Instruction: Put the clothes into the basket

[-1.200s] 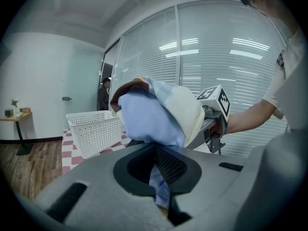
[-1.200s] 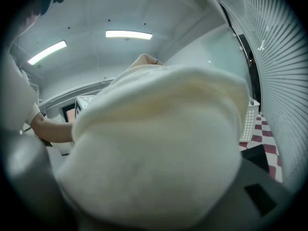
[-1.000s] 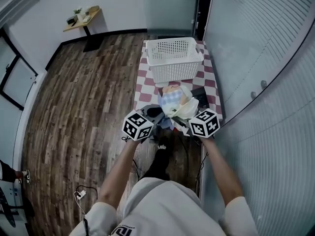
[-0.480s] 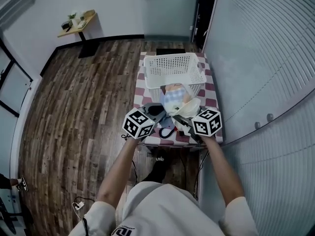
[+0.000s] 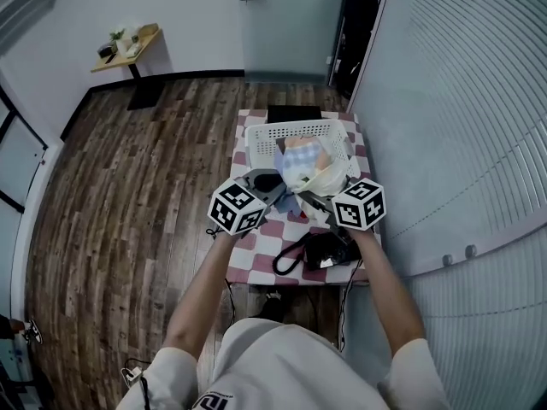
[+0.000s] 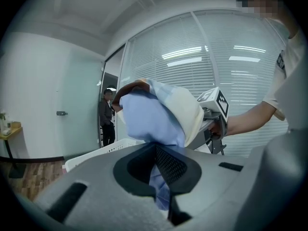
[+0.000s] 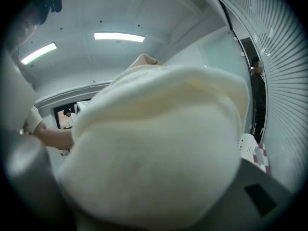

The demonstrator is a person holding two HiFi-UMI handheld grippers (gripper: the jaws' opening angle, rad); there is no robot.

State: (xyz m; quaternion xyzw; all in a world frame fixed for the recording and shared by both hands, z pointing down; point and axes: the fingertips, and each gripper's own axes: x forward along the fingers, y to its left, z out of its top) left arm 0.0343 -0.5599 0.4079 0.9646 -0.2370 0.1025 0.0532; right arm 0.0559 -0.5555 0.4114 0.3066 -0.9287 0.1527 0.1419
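Carrying the clothes [image 5: 308,165] forward and up: a second ago hanging over the middle of the counter [image 5: 256,259], now overlapping the near rim of the basket [image 5: 256,131] at the far edge. Bringing into view, by that move, a black bag [image 5: 329,248] lying near the near right corner. Judging transport as nearly finished and release as not yet done.

Pinching the blue layer of the clothes with the left tongs [image 5: 278,193], pads pressed on fabric trailing down between them. Clamping the thick cream layer with the right tongs [image 5: 314,196], part-way closed on cloth filling that gripper view. Suspending the bundle clear of the counter between both tongs.

Finding the basket upright, its interior mostly screened by the clothes. Seeing nothing lying in the visible strip. Expecting next: advancing past the rim, lowering, then spreading both tongs.
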